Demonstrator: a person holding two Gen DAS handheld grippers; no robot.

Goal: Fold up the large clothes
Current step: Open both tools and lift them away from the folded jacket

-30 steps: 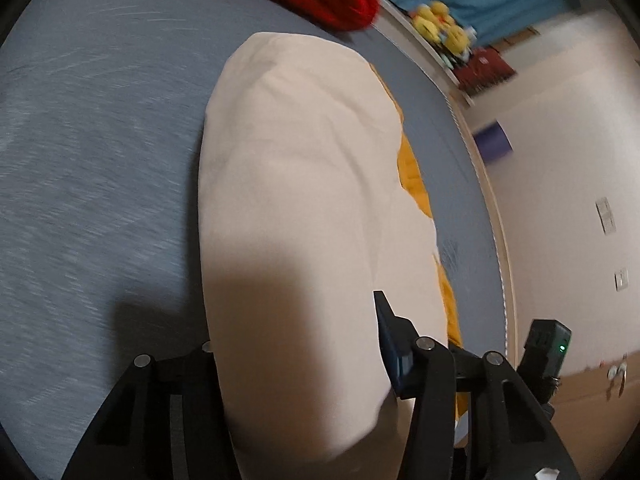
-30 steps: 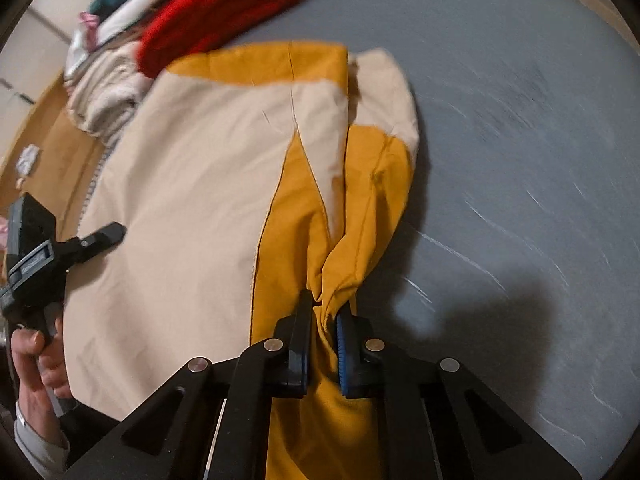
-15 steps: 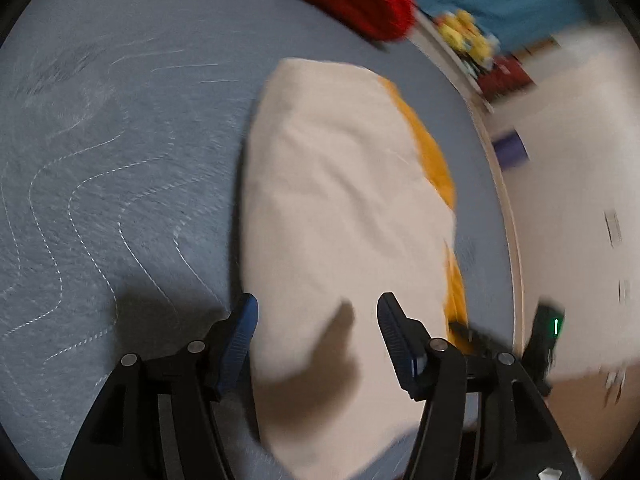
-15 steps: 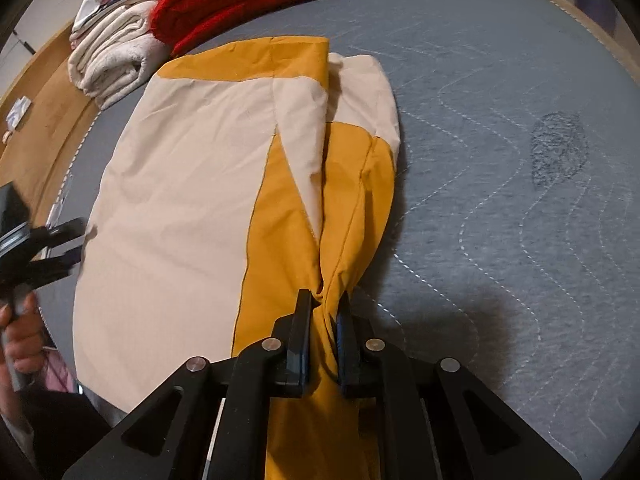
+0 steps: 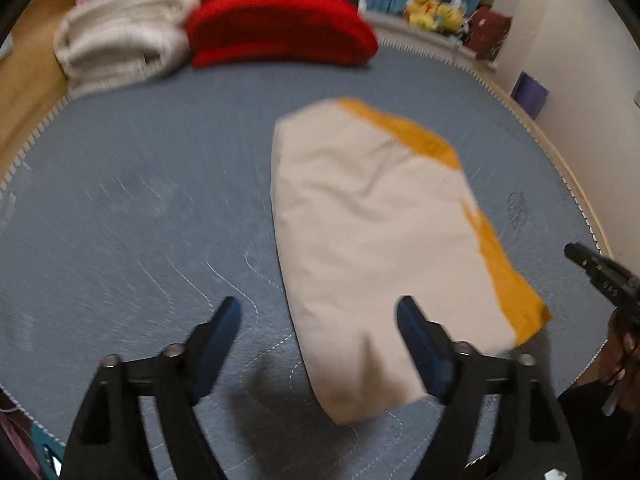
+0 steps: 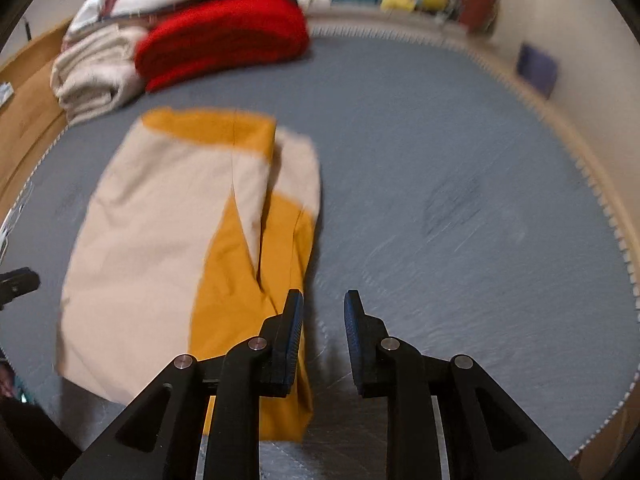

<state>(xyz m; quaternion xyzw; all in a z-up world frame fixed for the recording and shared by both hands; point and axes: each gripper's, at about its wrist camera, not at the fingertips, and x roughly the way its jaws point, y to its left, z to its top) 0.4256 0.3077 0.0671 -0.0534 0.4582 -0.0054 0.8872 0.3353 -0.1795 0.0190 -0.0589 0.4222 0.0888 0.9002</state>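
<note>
The cream and yellow garment (image 5: pixel 372 240) lies flat and folded on the gray bed (image 5: pixel 132 200), near the bed's front edge. The left hand-held gripper (image 5: pixel 316 320) is spread wide and holds nothing; one finger is over the cloth's near end. The right hand-held gripper (image 6: pixel 322 320) is a little apart and holds nothing, just beside the yellow side of the garment (image 6: pixel 192 248). A red blanket (image 5: pixel 280 28) and a white blanket (image 5: pixel 120 52) sit folded at the bed's far edge.
</note>
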